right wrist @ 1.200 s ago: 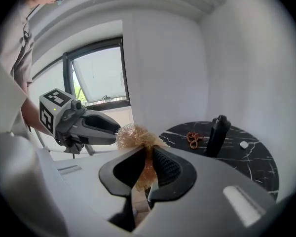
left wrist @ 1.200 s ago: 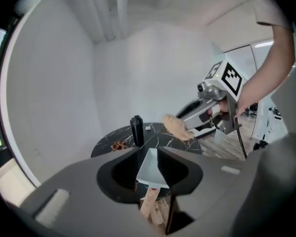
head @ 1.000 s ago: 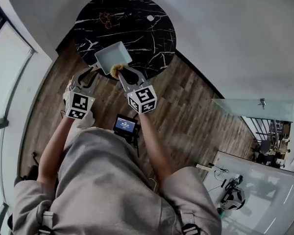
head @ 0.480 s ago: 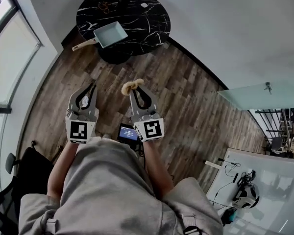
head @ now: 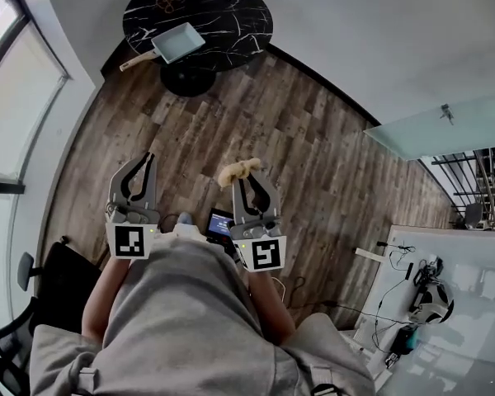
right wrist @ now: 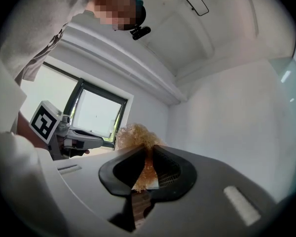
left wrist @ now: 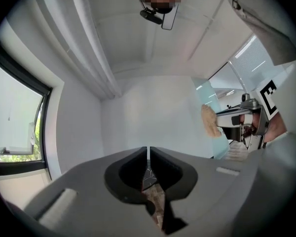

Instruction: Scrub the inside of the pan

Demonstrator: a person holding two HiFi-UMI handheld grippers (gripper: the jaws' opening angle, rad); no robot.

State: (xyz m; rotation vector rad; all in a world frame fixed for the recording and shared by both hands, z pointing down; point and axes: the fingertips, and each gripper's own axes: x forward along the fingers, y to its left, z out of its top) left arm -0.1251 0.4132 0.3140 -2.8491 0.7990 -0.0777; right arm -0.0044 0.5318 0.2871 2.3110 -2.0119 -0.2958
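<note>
Pan (head: 180, 41) lay on the round black table (head: 231, 23), well apart from both grippers. Right gripper (head: 249, 180) pinched a tan scrubber (head: 238, 171). Left gripper (head: 148, 158) had just closed, jaws together on nothing, above the wooden floor (head: 313, 139).

Clamps a golden-brown, wiry scrubber (right wrist: 134, 136) between the jaws of the right tongs (right wrist: 149, 153), tuft bulging up past the tips, a strand trailing down into the gap. Off to the left and apart, the left tongs (right wrist: 106, 143) with marker cube (right wrist: 43, 120), jaws just closing, nothing seen between them. Beyond those, a bright window (right wrist: 96, 113). Ahead and right, bare white wall (right wrist: 227, 112).
</note>
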